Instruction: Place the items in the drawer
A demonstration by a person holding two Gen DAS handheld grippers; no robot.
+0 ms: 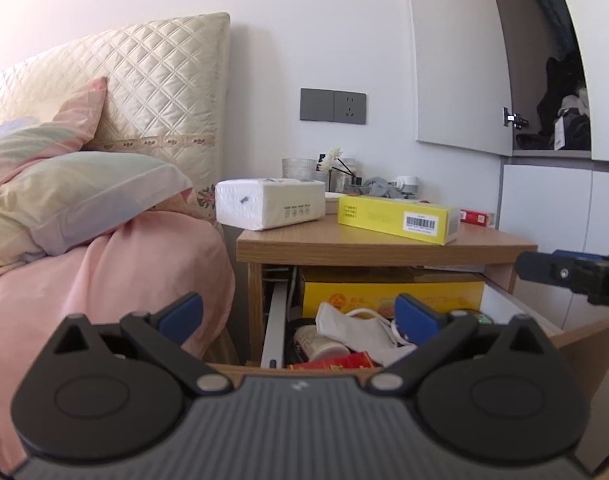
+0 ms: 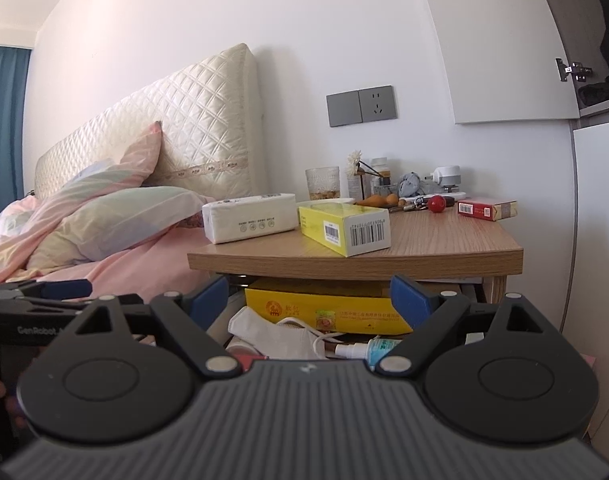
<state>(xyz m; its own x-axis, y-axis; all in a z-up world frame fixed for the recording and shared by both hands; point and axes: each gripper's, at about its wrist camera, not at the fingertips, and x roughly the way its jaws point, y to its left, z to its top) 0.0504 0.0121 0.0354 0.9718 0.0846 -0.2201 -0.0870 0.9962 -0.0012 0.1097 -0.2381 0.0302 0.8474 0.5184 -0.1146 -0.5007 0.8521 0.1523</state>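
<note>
The nightstand drawer (image 1: 576, 332) stands pulled open; it holds a big yellow box (image 1: 388, 290), a white face mask (image 1: 352, 330) and small bottles. On the nightstand top (image 2: 444, 240) lie a long yellow box (image 2: 344, 224), a white tissue pack (image 2: 248, 216) and a red cigarette pack (image 2: 486, 209). My left gripper (image 1: 300, 316) is open and empty, in front of the drawer. My right gripper (image 2: 308, 300) is open and empty, in front of the drawer; it also shows at the right edge of the left wrist view (image 1: 572, 274).
A bed with pink bedding (image 1: 104, 272) and pillows is to the left of the nightstand. A glass (image 2: 322, 183), a red ball (image 2: 437, 203) and small clutter crowd the back of the top. A white cabinet (image 1: 560, 216) stands to the right.
</note>
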